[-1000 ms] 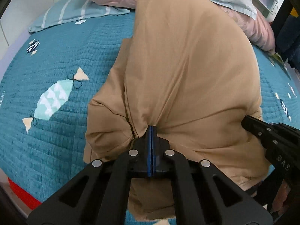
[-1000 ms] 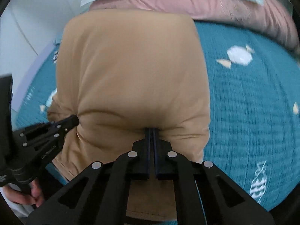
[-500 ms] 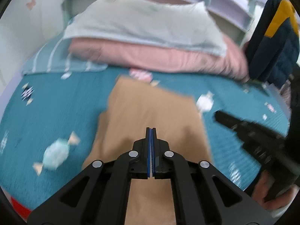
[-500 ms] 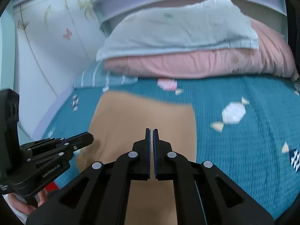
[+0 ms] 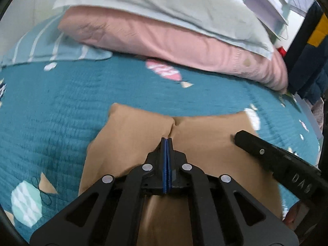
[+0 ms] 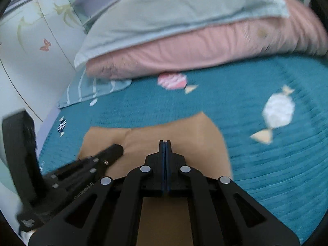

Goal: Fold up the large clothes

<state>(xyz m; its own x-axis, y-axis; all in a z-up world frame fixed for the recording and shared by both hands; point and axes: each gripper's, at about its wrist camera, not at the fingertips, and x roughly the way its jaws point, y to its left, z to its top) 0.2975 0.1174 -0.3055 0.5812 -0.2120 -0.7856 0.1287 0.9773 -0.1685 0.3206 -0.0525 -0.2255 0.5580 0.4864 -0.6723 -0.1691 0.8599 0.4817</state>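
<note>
Now I am keeping both grippers pressed together, left gripper (image 5: pixel 167 139) pinching the tan garment (image 5: pixel 131 135), right gripper (image 6: pixel 165 141) perhaps too; it is lying on the teal bedspread (image 5: pixel 51 102), pillows (image 5: pixel 164 34) at 12 o'clock.

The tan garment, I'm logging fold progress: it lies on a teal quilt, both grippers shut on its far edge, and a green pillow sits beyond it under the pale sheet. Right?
Not quite: the pillow under the pale sheet is pink, not green, as the left wrist view shows. The tan garment does lie on the teal quilt, with the left gripper and right gripper shut on its far edge.
</note>
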